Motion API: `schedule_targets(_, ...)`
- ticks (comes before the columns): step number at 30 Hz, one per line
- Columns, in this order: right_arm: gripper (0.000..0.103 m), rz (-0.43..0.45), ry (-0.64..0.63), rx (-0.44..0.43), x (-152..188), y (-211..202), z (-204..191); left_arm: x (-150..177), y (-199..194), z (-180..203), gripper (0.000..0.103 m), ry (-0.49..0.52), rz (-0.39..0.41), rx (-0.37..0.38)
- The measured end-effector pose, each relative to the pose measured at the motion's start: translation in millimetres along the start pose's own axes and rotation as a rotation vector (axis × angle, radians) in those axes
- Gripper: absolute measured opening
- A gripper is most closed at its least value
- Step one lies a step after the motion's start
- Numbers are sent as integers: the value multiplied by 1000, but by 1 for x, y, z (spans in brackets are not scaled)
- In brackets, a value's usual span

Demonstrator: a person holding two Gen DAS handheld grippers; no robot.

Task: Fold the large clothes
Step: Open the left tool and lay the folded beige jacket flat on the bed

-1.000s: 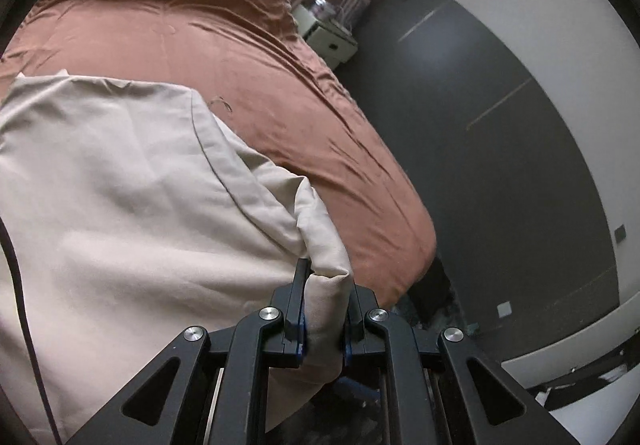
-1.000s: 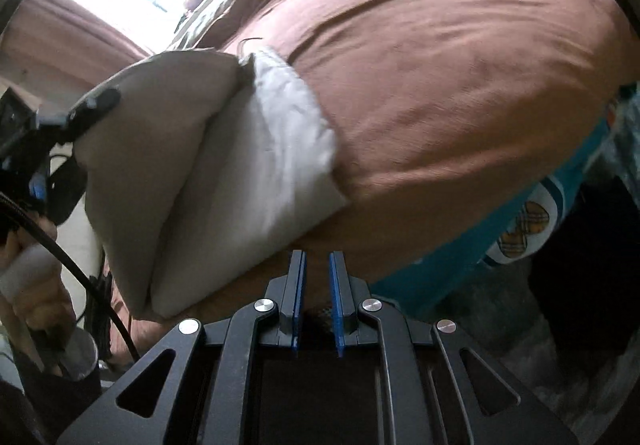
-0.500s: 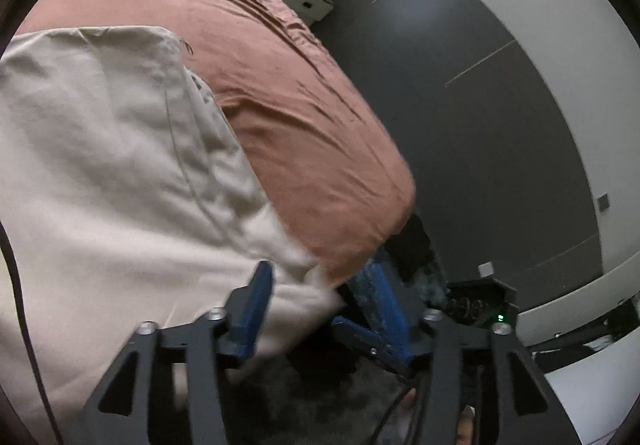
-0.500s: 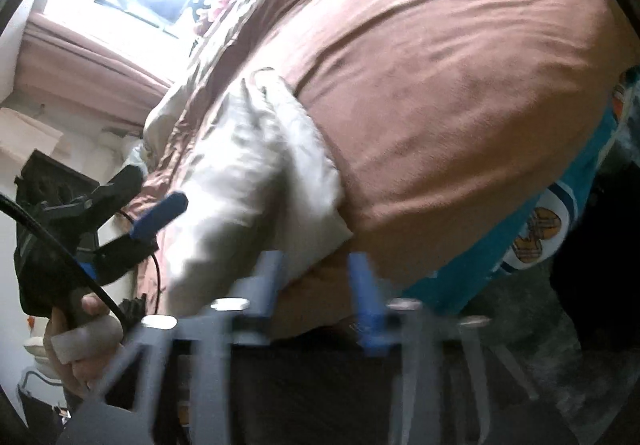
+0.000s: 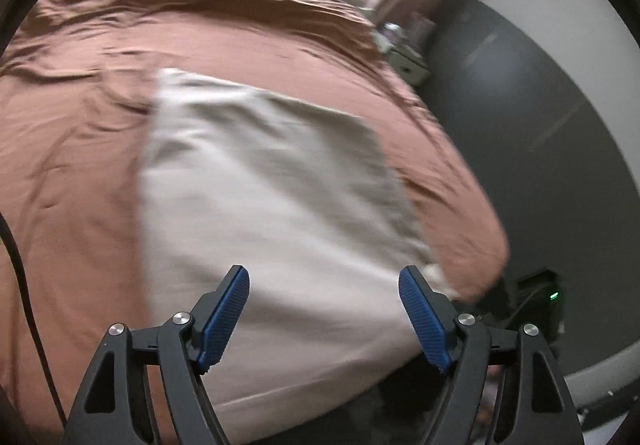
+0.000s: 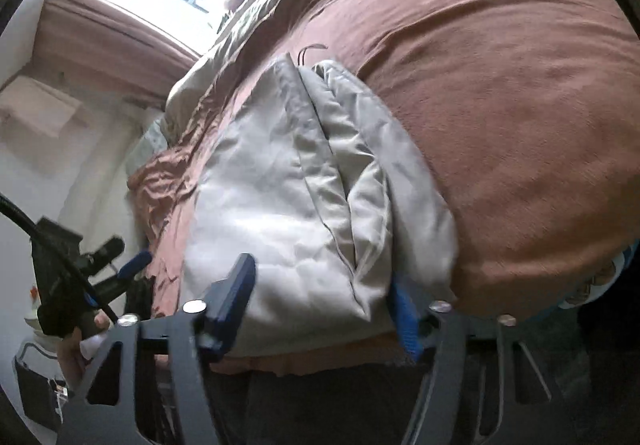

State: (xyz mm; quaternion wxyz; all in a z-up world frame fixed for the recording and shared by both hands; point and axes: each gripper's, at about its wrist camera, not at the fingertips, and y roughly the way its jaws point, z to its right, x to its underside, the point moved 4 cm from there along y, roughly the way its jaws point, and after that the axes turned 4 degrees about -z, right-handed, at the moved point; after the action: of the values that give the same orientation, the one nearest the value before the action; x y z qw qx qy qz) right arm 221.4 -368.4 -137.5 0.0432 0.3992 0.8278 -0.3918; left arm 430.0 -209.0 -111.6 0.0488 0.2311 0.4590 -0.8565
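On the bed [image 5: 100,133], near its foot edge, I see the folded beige garment [image 5: 272,213] lying flat on the brown cover. My left tool [image 5: 324,309] hangs over its near end with jaws spread wide, gripping nothing. My right tool [image 6: 324,301] is likewise wide apart, straddling the garment's [image 6: 304,197] near edge.

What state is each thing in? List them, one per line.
Beige garment: folded, lying on the bed, near edge overhanging, held by nothing.
Left tool: open, empty, above the garment's near edge.
Right tool: open, empty, at the garment's near edge.
Brown bedspread: spread over the bed, wrinkled.
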Motion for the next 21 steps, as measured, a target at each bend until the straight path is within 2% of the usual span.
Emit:
schedule_targets(5, 46, -42, -32, 36, -13, 20, -11, 20, -4, -54, 78, -56, -5, -144)
schedule_targets(6, 39, -56, -48, 40, -17, 22, -13, 26, 0, -63, 78, -69, -24, -150)
schedule_targets(7, 26, -63, -59, 50, -18, 25, -14, 32, 6, -69, 78, -84, -49, -147)
schedule_targets(8, 18, -68, -74, 67, -19, 25, -15, 38, 13, -75, 78, -101, -75, -143)
schedule_targets(10, 11, -60, -90, 57, -22, 18, -18, 46, 24, -79, 78, -121, -110, -140)
schedule_targets(12, 8, -34, -106, 35, -24, 7, -20, 52, 34, -81, 75, -130, -126, -124)
schedule_targets(15, 7, 8, -123, 39, -22, -5, -19, 52, 42, -73, 62, -148, -133, -66)
schedule_targets(21, 6, 31, -64, 71, 1, -11, 11, 48, 40, -46, 54, -55, -131, -111)
